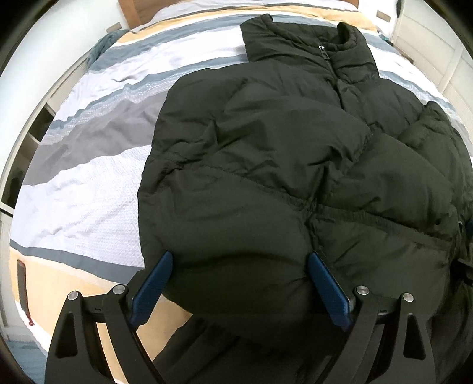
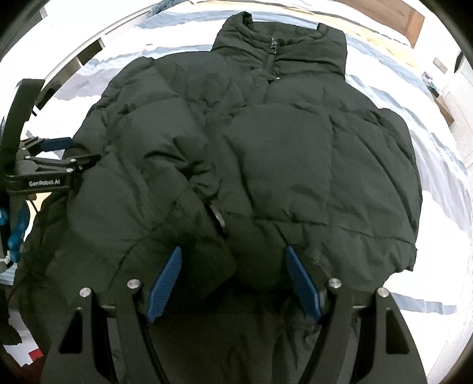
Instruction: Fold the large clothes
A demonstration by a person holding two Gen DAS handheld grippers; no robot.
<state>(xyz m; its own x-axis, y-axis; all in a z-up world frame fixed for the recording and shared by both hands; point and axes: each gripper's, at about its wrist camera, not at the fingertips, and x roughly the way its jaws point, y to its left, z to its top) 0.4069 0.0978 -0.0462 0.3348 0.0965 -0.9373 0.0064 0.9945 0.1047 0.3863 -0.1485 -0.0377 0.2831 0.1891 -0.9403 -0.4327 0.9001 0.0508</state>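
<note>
Gaping wide at the frame's bottom, both tools (left tool (image 1: 239,291), right tool (image 2: 233,285)) gripped nothing; the puffy jacket (image 1: 266,165) could be sprung unfolded.

A home bedroom: a bed (image 1: 97,165) with a striped grey, white and tan duvet fills the view, a wooden headboard (image 1: 133,10) stands at its far end, and white wardrobes (image 1: 428,50) with open shelves (image 1: 32,138) flank it.

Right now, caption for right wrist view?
Open right claw at hem of dark puffer jacket on striped bed.
</note>
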